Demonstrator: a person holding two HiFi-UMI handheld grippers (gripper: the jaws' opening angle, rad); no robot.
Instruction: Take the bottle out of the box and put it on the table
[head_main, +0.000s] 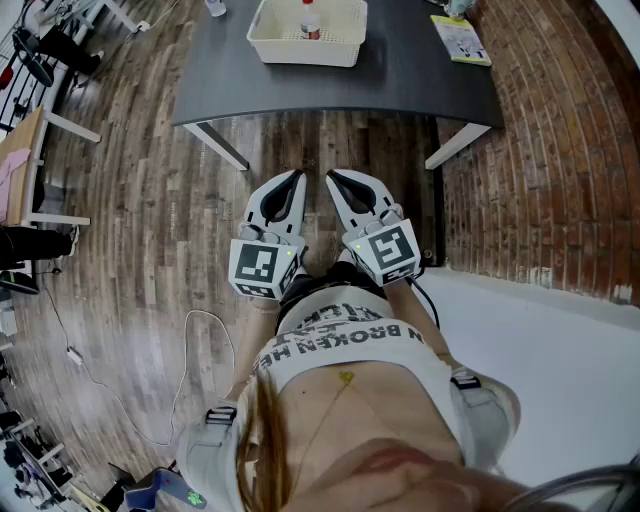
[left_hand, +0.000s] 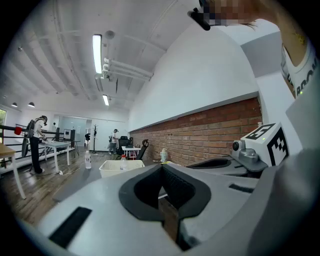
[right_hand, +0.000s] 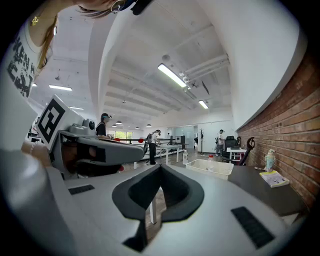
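Note:
A white box (head_main: 307, 40) stands on the dark grey table (head_main: 400, 75), and in it is a small bottle with a red cap (head_main: 311, 22). Both grippers hover side by side over the wooden floor, close to the person's waist and short of the table's near edge. My left gripper (head_main: 298, 176) is shut with nothing between its jaws. My right gripper (head_main: 331, 177) is shut and empty too. In the left gripper view the box (left_hand: 121, 168) and the bottle (left_hand: 123, 162) lie straight ahead, past the closed jaws. In the right gripper view the box (right_hand: 210, 168) sits ahead, a little to the right.
A yellow booklet (head_main: 460, 38) lies on the table's right side and a clear bottle (head_main: 215, 7) stands at its far left. A brick wall (head_main: 560, 150) runs along the right. A wooden desk (head_main: 25, 160) and a floor cable (head_main: 200, 330) are on the left. People stand far off.

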